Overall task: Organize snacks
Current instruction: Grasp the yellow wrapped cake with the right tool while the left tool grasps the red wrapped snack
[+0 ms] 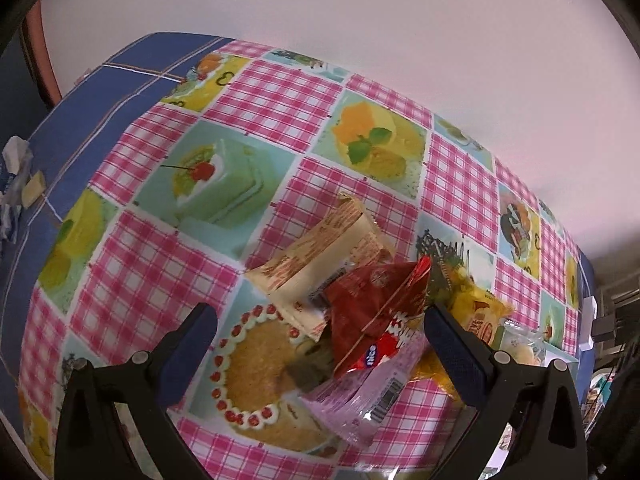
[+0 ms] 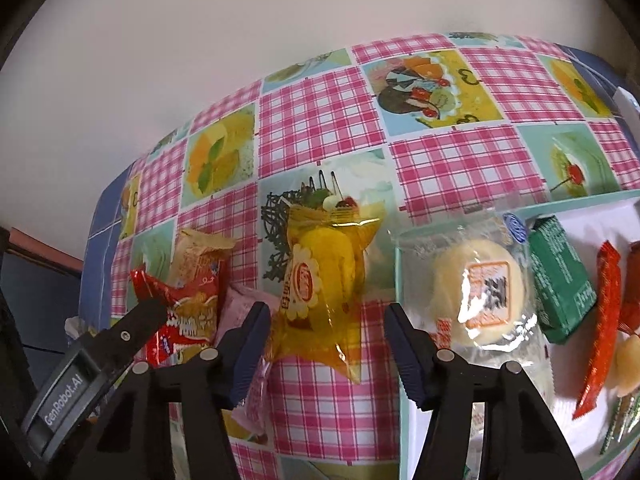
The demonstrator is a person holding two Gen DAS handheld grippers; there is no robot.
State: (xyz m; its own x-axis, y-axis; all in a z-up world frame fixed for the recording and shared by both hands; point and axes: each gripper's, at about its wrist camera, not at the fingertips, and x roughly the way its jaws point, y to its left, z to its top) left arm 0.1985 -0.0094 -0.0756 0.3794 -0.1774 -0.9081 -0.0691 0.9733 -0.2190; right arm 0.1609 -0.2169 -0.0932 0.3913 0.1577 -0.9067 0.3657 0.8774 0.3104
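On the checked tablecloth [image 1: 272, 92] lies a heap of packets: a cream one [image 1: 320, 256], a red one [image 1: 372, 304] and a pink one [image 1: 360, 396]. My left gripper [image 1: 320, 320] stands open just above this heap, the red and pink packets lying between its fingers untouched. In the right wrist view a yellow cake packet [image 2: 324, 280] lies between the fingers of my right gripper [image 2: 326, 320], which is open; the pads do not press on it. The red packet [image 2: 188, 312] lies to its left, next to one left finger [image 2: 140, 320].
A white tray [image 2: 592, 220] at the right holds a green packet [image 2: 560, 280], red stick packets [image 2: 600, 332] and more. A clear-wrapped bun [image 2: 480, 292] lies over its left rim. Crumpled paper [image 1: 16, 168] sits on the blue cloth [image 1: 80, 120]. A wall bounds the table's far edge.
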